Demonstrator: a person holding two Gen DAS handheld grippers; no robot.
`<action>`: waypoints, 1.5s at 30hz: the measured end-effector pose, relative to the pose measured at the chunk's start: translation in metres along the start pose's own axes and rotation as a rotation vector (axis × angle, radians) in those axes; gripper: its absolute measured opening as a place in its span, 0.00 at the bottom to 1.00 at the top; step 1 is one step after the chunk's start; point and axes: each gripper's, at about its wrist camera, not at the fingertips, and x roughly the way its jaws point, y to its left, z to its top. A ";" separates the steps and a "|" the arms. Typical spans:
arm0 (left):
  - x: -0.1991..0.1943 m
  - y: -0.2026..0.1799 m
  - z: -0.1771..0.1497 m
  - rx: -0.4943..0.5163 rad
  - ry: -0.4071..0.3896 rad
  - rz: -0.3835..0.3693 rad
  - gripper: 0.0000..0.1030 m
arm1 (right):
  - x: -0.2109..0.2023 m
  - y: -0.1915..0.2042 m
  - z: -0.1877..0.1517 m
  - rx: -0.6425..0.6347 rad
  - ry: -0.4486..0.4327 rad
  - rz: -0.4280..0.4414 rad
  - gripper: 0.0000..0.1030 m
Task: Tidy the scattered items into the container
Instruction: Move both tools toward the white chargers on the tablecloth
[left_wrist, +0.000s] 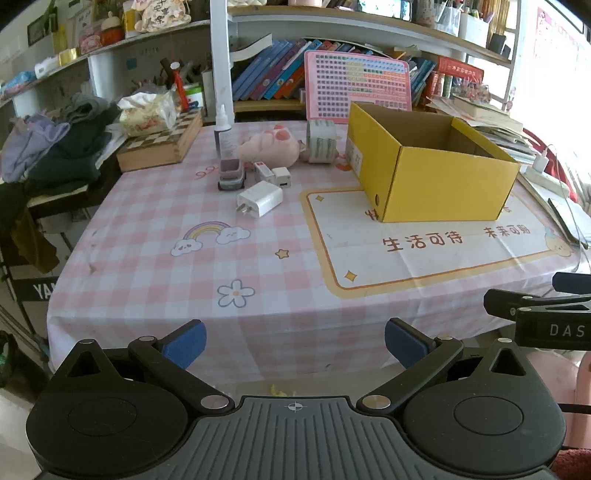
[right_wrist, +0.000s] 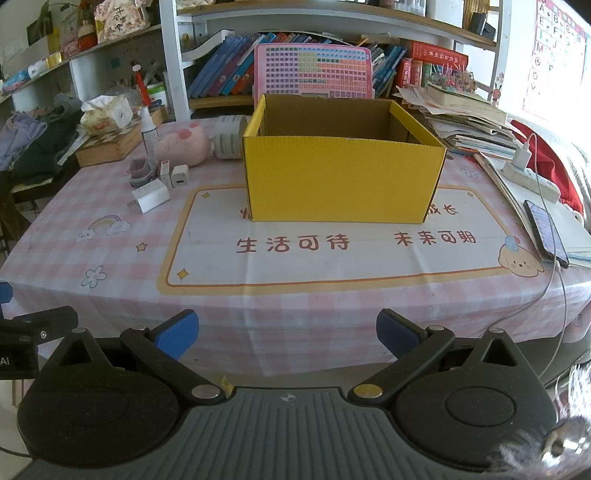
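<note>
An open yellow cardboard box (left_wrist: 436, 173) (right_wrist: 343, 177) stands on the pink checked tablecloth, and what shows of its inside is bare. Left of it lie a pink plush toy (left_wrist: 269, 146) (right_wrist: 183, 146), a paper-wrapped roll (left_wrist: 321, 140) (right_wrist: 229, 136), a small spray bottle (left_wrist: 224, 131) (right_wrist: 147, 129), a grey toy truck (left_wrist: 232, 174) (right_wrist: 139, 172), two small white chargers (left_wrist: 271, 173) (right_wrist: 175, 175) and a larger white plug adapter (left_wrist: 260, 198) (right_wrist: 149, 199). My left gripper (left_wrist: 295, 343) and right gripper (right_wrist: 287, 334) hang open before the table's near edge, with nothing between their blue pads.
A wooden chessboard box (left_wrist: 162, 142) and a tissue pack (left_wrist: 147, 112) sit at the far left beside piled clothes. Bookshelves and a pink chart (right_wrist: 314, 72) stand behind the box. Stacked papers, a power strip (right_wrist: 532, 177) with a cable and a phone (right_wrist: 546, 232) line the right edge.
</note>
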 end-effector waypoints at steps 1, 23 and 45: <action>0.000 0.000 0.000 -0.001 0.000 0.000 1.00 | 0.000 0.000 0.000 0.000 0.001 0.000 1.00; 0.006 0.002 -0.001 0.001 0.014 -0.010 1.00 | 0.003 0.004 0.000 -0.005 0.020 -0.004 1.00; 0.006 0.006 0.001 -0.023 0.019 -0.065 1.00 | 0.003 0.007 0.001 -0.026 0.023 0.036 1.00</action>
